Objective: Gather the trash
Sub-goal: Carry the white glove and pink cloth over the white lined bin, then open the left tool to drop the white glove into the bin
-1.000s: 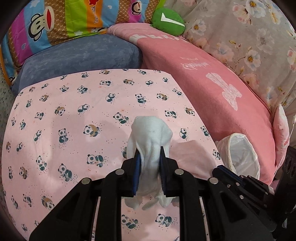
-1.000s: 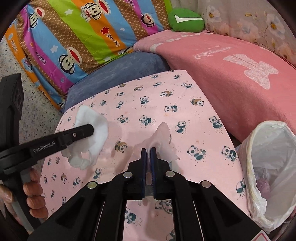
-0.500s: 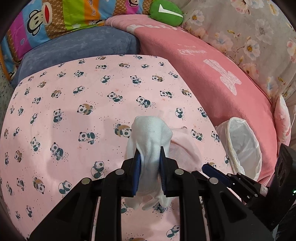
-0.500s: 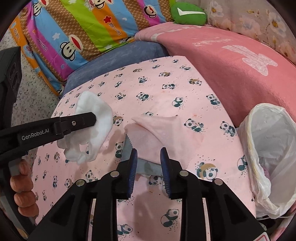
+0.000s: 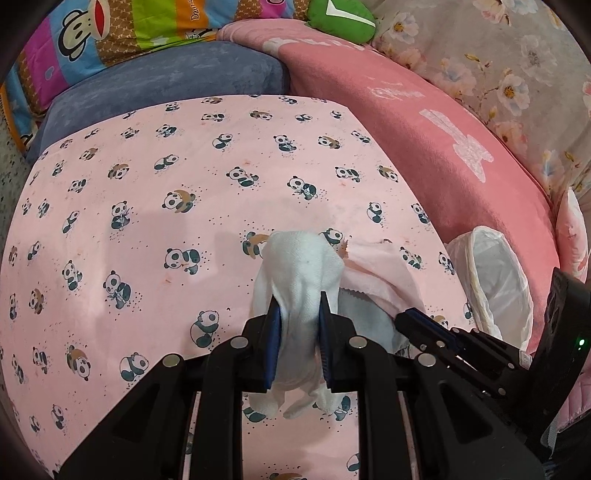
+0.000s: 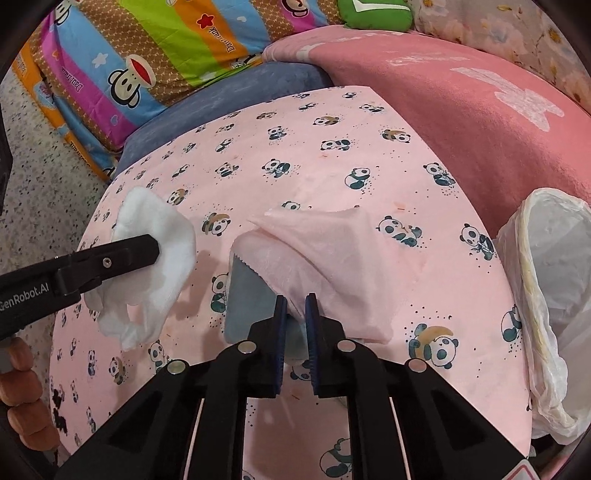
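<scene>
Pink panda-print cloth (image 6: 332, 155) covers the table and serves as the landmark for all else. Nearest the right-wrist camera, the right tongs (image 6: 294, 306) are closing; their blue pads sit nearly together on the near edge of a pink wrapper (image 6: 332, 254) with a grey-blue inner side, which lies crumpled on the cloth toward its near right part. Left of that wrapper, above the cloth, the left tongs (image 5: 297, 314) are clamped on a white tissue (image 5: 299, 269), their pads pressing its middle while loose ends hang below and a rounded bunch sticks out ahead. In the right view the same tissue hangs from a black finger marked GenRobot.AI, and a person's fingers (image 6: 22, 387) grip the handle at the cloth's near left edge. Just off the cloth's right edge stands a trash bin (image 6: 546, 280) lined with a white plastic bag, its mouth open. Beyond the cloth's far edge lies a blue-grey cushion (image 5: 173, 81), with a pink blanket (image 5: 424, 122) to its right, a striped monkey-print pillow (image 6: 155, 51) behind, a green cushion (image 5: 341, 16) farther back, and floral fabric (image 5: 498, 66) at the far right.
</scene>
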Demonstrator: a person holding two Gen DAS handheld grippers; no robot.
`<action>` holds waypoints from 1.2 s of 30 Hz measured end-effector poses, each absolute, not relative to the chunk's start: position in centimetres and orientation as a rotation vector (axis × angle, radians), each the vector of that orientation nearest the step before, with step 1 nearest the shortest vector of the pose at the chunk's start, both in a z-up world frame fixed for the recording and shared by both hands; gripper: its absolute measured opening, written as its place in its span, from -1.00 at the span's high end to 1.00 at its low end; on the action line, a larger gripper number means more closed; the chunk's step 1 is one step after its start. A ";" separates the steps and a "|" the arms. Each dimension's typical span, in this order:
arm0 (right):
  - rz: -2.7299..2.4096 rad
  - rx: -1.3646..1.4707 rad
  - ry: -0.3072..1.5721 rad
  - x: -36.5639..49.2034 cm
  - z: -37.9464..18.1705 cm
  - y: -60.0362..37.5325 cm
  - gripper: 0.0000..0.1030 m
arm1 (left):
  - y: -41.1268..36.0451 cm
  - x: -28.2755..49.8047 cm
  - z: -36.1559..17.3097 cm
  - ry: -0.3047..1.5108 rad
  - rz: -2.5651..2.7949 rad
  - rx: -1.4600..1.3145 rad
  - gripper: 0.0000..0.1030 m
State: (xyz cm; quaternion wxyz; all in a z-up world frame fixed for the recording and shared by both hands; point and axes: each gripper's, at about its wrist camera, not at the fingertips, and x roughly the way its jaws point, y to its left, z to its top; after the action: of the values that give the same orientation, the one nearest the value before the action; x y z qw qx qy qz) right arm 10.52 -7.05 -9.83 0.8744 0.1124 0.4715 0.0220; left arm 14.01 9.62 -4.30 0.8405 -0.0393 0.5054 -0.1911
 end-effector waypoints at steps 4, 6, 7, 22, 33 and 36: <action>0.032 0.244 0.959 10.7 -9.0 -8.1 0.95 | 9.1 13.9 -4.0 1.064 -0.412 -0.078 0.65; 0.021 0.251 0.935 10.5 -8.2 -8.7 0.95 | 8.7 13.8 -3.8 1.059 -0.417 -0.073 0.65; 0.013 0.254 0.915 10.2 -7.5 -9.2 0.95 | 8.5 13.7 -3.6 1.055 -0.420 -0.071 0.65; -0.100 0.308 0.725 7.2 -0.2 -15.5 0.95 | 2.1 12.9 -0.9 1.001 -0.516 0.004 0.65; -0.231 0.355 0.634 2.8 3.1 -22.8 0.95 | -6.9 11.1 0.6 0.976 -0.666 0.103 0.65; -0.264 0.374 0.630 1.6 3.1 -24.8 0.95 | -9.6 10.5 0.8 0.977 -0.711 0.130 0.65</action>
State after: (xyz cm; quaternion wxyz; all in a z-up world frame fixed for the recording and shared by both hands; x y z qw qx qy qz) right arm 1.58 -24.80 3.12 0.9251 0.1824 0.3072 -0.1288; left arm 10.47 -9.59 0.81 0.8210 0.0611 0.4588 -0.3342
